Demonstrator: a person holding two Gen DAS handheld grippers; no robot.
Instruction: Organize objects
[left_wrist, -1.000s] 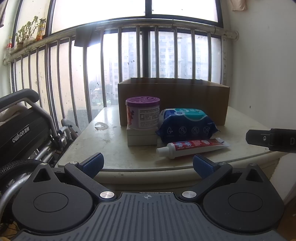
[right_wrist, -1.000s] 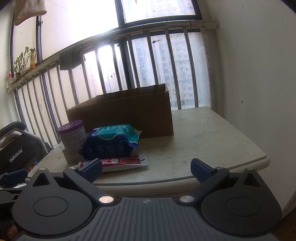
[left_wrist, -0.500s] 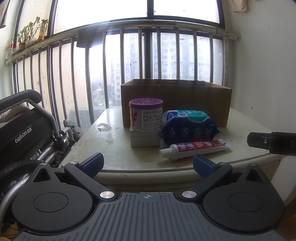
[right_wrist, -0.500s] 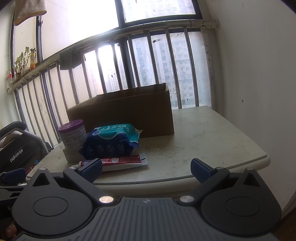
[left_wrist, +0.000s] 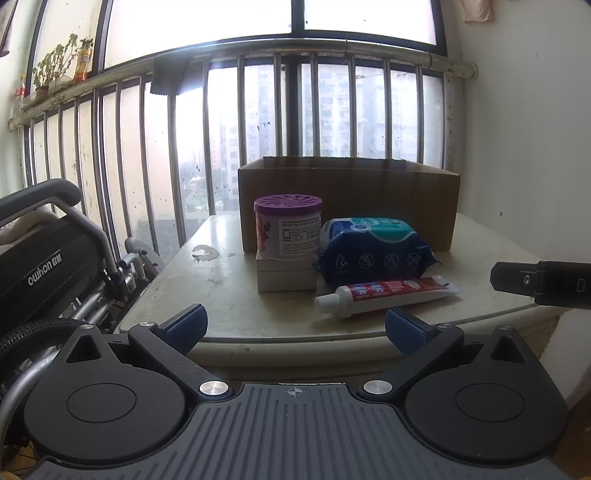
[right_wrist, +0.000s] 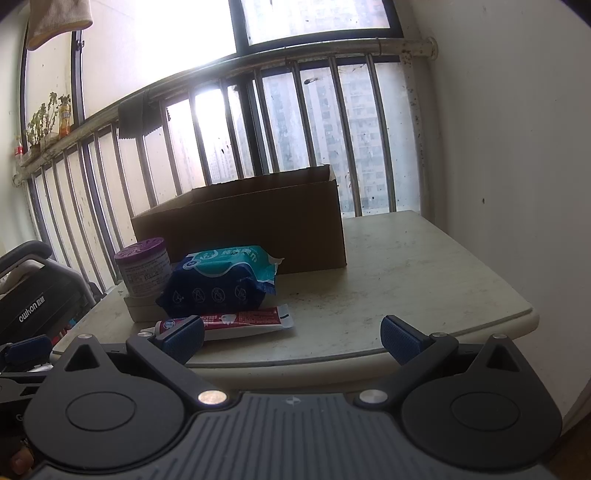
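Both your grippers sit short of the table (left_wrist: 236, 295) edge, and both are spread wide with nothing between the blue pads: your left gripper (left_wrist: 293, 326) looks straight at the cluster, your right gripper (right_wrist: 291, 338) sees it off toward 10 o'clock. In the left wrist view, the toothpaste tube (left_wrist: 388, 293) lies flat at 1 o'clock, nearest you, cap pointing left. Just behind it, touching or nearly so, sits the blue wet-wipes pack (left_wrist: 373, 251). At 12 o'clock the purple-lidded jar (left_wrist: 288, 229) stands upright on a small white box (left_wrist: 286, 278), right beside the wipes. Behind all of it, the open cardboard box (left_wrist: 351, 192) stands against the window bars (left_wrist: 207, 147). A dark piece of your right tool pokes in at 3 o'clock. In the right wrist view, the tube's cap end sits just behind your left pad, and the right half of the table lies bare. A folded wheelchair (left_wrist: 48, 258) stands at 9 o'clock.
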